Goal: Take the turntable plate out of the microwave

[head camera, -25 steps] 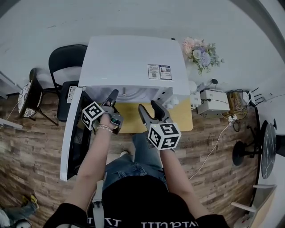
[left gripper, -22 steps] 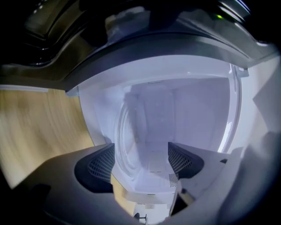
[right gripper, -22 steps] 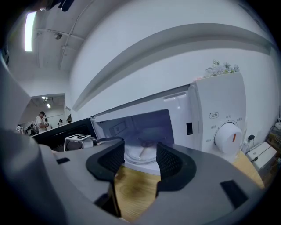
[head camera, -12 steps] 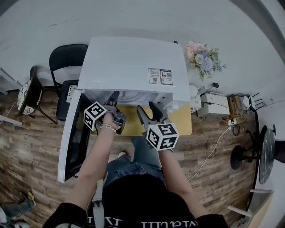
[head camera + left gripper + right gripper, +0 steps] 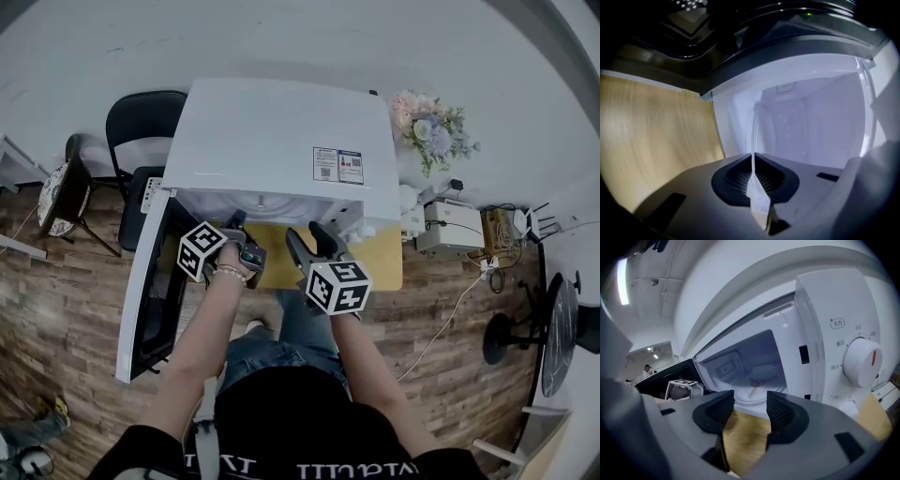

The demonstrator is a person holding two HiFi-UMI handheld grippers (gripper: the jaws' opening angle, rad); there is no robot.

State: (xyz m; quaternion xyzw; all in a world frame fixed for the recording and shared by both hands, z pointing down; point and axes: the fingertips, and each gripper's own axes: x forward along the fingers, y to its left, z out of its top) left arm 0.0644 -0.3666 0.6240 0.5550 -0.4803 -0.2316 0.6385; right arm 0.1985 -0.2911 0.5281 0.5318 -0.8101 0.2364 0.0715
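The white microwave stands on a yellow table with its door swung open to the left. The glass turntable plate lies in the cavity. My left gripper reaches into the left of the opening, turned on its side. In the left gripper view the left gripper is shut on the plate's thin rim, seen edge-on. My right gripper hovers in front of the opening. In its own view the right gripper is open, its jaws closing slightly with only table between them.
The control panel with its knob is right of the cavity. The yellow table juts out in front. A flower bunch and an electrical box sit at the right, a black chair at the left.
Both grippers have sunk a little toward the microwave's mouth. The left jaws, open before, have closed on the plate's rim.
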